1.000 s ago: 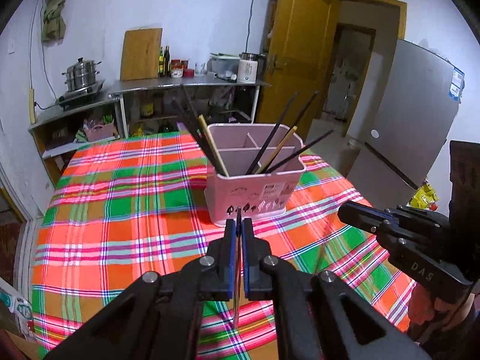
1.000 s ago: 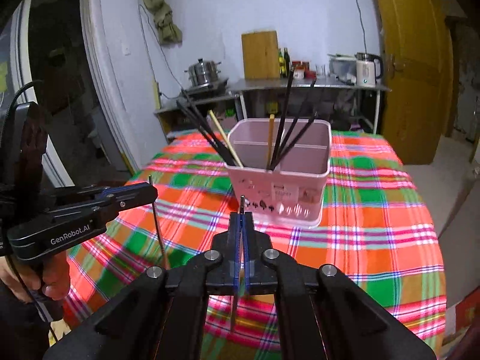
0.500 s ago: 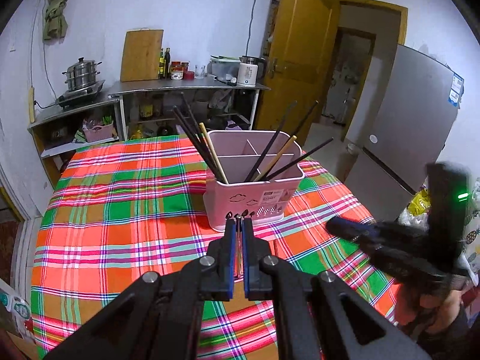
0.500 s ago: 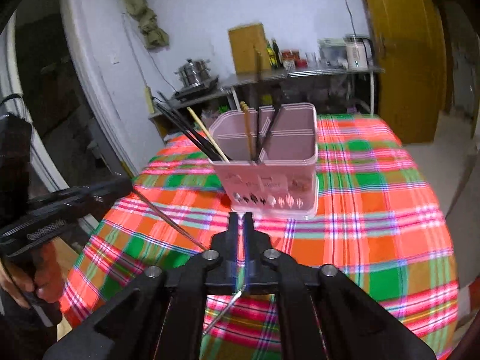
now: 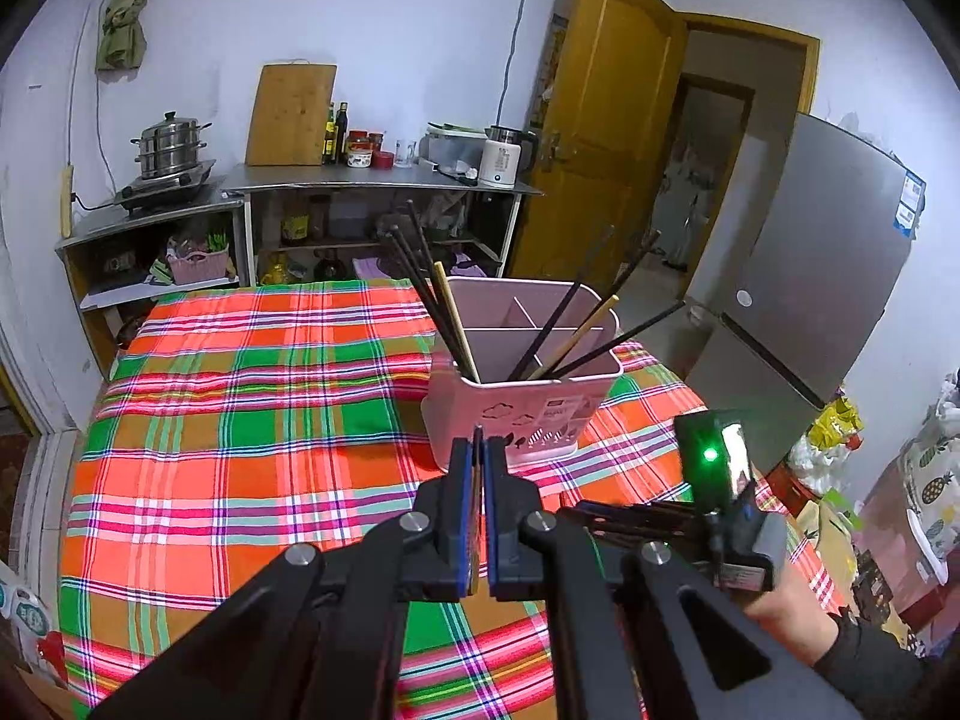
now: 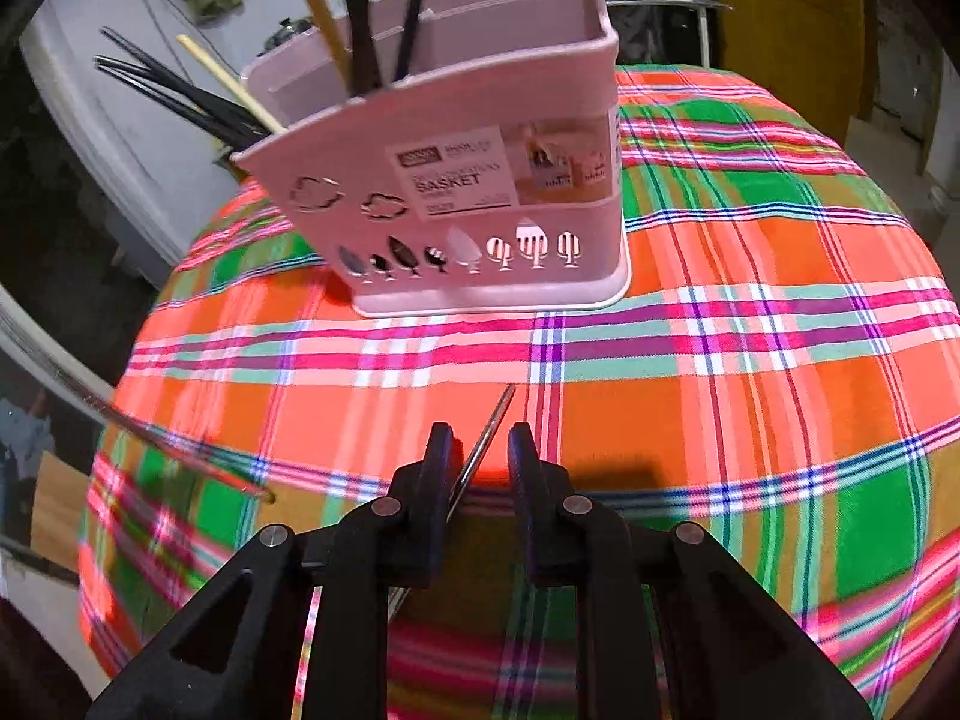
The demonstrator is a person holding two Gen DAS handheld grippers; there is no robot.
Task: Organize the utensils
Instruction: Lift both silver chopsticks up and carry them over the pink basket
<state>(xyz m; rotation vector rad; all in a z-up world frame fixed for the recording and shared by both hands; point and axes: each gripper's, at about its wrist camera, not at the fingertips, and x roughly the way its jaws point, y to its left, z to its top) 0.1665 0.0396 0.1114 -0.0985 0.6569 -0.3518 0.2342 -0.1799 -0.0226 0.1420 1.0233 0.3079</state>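
A pink utensil basket (image 5: 528,390) stands on the plaid tablecloth (image 5: 240,420), with several black and bamboo chopsticks leaning in its compartments. My left gripper (image 5: 478,456) is shut on a thin metal chopstick (image 5: 477,441), held just short of the basket's front. In the right wrist view the basket (image 6: 468,192) is close ahead. My right gripper (image 6: 480,450) is low over the cloth with its jaws parted; a metal chopstick (image 6: 489,435) lies loose between them on the cloth. The left gripper's chopstick shows blurred at the left (image 6: 180,450). The right gripper also shows in the left wrist view (image 5: 630,519).
The table edge curves away near the right gripper (image 6: 870,600). Beyond the table stand a metal counter with a kettle (image 5: 498,162), a steamer pot (image 5: 171,147), a yellow door (image 5: 606,138) and a grey fridge (image 5: 804,264).
My right gripper has dropped low toward the cloth, come close to the basket and opened, freeing its metal chopstick. My left gripper stays shut on its chopstick, roughly in place.
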